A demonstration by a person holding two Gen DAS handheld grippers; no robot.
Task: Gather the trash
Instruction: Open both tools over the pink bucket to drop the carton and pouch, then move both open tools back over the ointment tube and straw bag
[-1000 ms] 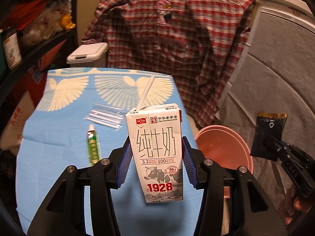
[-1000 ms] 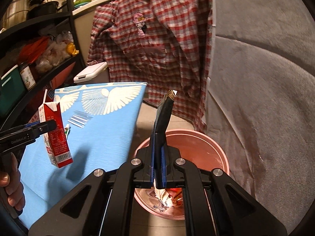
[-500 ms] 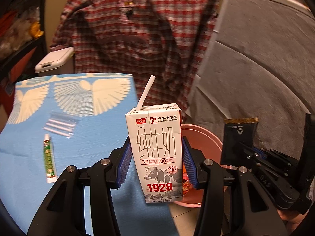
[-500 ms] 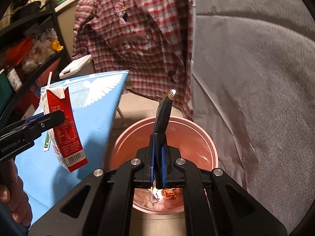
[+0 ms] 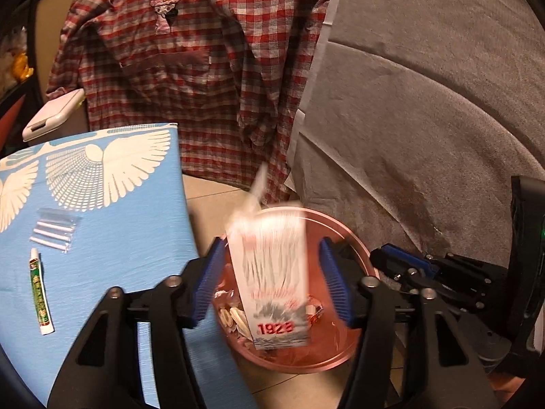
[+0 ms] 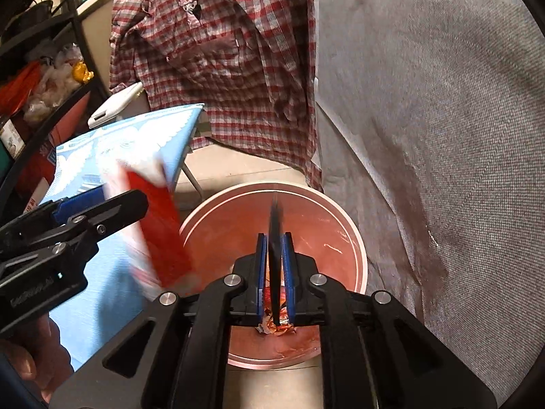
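My left gripper (image 5: 270, 281) is open over the pink bin (image 5: 357, 255). The white and red milk carton (image 5: 270, 272) with a straw is blurred between its blue pads, free of both and dropping toward the bin. In the right wrist view the carton (image 6: 153, 235) shows by the bin's (image 6: 340, 218) left rim. My right gripper (image 6: 275, 269) has its pads slightly apart over the bin, with the dark sachet (image 6: 275, 238) loose between them and sliding down. Wrappers (image 5: 231, 317) lie in the bin.
The blue table (image 5: 112, 238) stands to the left with a green tube (image 5: 41, 298) and a clear packet of straws (image 5: 54, 230). A plaid shirt (image 5: 204, 68) hangs behind, a grey cover (image 5: 425, 102) is at the right, a white lidded bin (image 5: 51, 116) is beyond the table.
Both grippers moved right, over the bin. The left gripper opened and the carton is falling. The right gripper's pads parted and the sachet slipped lower.
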